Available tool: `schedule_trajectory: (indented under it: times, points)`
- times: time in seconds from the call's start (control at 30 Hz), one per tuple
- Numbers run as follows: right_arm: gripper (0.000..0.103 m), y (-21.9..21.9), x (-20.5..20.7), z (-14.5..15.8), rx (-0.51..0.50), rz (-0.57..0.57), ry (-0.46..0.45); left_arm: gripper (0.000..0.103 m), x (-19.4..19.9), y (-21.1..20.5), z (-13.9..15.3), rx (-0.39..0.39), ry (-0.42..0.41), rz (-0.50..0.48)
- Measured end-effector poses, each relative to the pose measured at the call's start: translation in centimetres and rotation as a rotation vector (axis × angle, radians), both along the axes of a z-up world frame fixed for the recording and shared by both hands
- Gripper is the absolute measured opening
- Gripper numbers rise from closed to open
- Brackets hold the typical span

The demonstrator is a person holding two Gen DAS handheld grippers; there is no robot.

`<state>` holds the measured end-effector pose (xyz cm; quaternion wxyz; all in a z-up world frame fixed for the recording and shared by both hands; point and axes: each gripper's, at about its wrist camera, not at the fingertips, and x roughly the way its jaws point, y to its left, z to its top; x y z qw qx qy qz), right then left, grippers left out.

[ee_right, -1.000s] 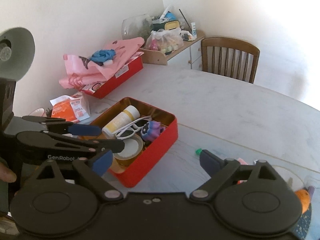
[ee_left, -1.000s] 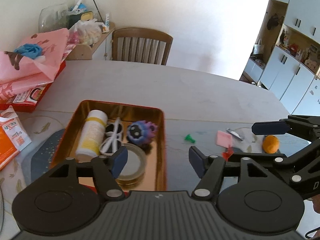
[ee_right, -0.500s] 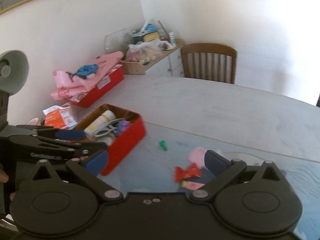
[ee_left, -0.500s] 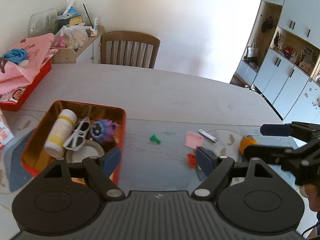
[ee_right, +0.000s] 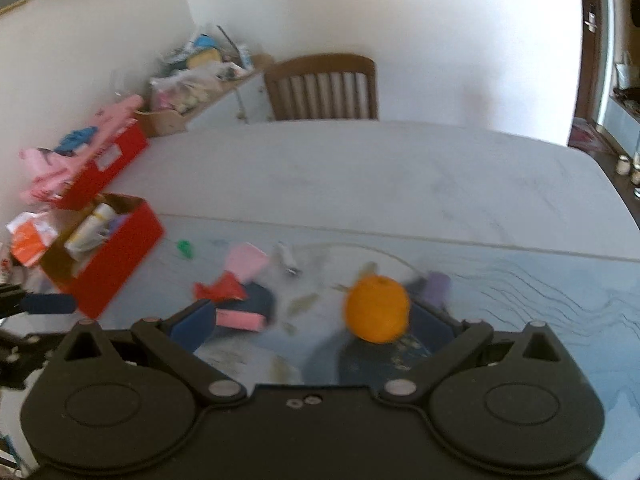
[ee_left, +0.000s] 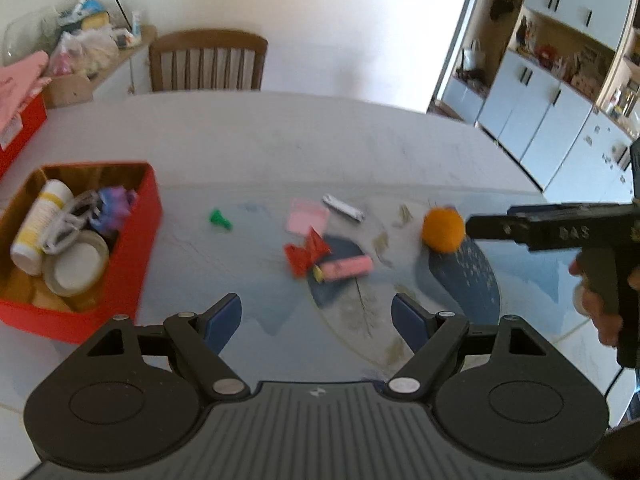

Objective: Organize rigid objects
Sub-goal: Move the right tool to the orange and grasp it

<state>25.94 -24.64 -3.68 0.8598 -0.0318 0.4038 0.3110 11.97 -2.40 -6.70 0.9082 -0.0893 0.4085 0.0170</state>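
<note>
Ahead on a pale table (ee_left: 320,140), small items lie scattered across a blue patterned mat (ee_left: 460,280). The left gripper (ee_left: 316,316) hangs over the mat with its blue pads spread apart and nothing between them. Just beyond it lie a pink eraser (ee_left: 346,268), a crumpled red wrapper (ee_left: 306,254), a pink card (ee_left: 308,220), a small silver clipper (ee_left: 343,208) and a green peg (ee_left: 219,219). A red tin (ee_left: 136,256) sits at the left, holding a white bottle (ee_left: 36,226), white sunglasses (ee_left: 66,220), a purple toy (ee_left: 114,210) and a tape roll (ee_left: 76,268).

The right gripper (ee_right: 310,326) has its jaws wide apart. An orange (ee_right: 378,308) rests on the mat between its fingers, close to the right pad; blur hides whether they touch. A purple item (ee_right: 436,286) lies just behind the orange. In the left view a hand (ee_left: 600,304) holds this gripper's handle at the right edge.

A wooden chair (ee_left: 208,60) stands at the far side, with a cluttered shelf (ee_left: 80,52) beside it and white cupboards (ee_left: 560,112) to the right.
</note>
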Motion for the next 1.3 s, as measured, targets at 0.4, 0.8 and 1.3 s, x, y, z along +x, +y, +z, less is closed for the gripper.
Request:
schedule_trajectory:
  times: [0.4,0.8,1.3]
  points:
    - [0.101,-0.7,3.3,-3.5,-0.074,-0.009,0.029,0.082,1.1,-4.4,-4.3,0.008,0.169,-0.102]
    - [0.086,0.7,5.0,-4.9,-0.103,0.030,0.063,0.082,1.7,-6.2,-6.5,0.021,0.252,-0.138]
    - [0.061,1.4,6.0,-5.8,-0.131,0.040,0.076,0.050,1.8,-6.8,-7.0,0.054,0.253,-0.152]
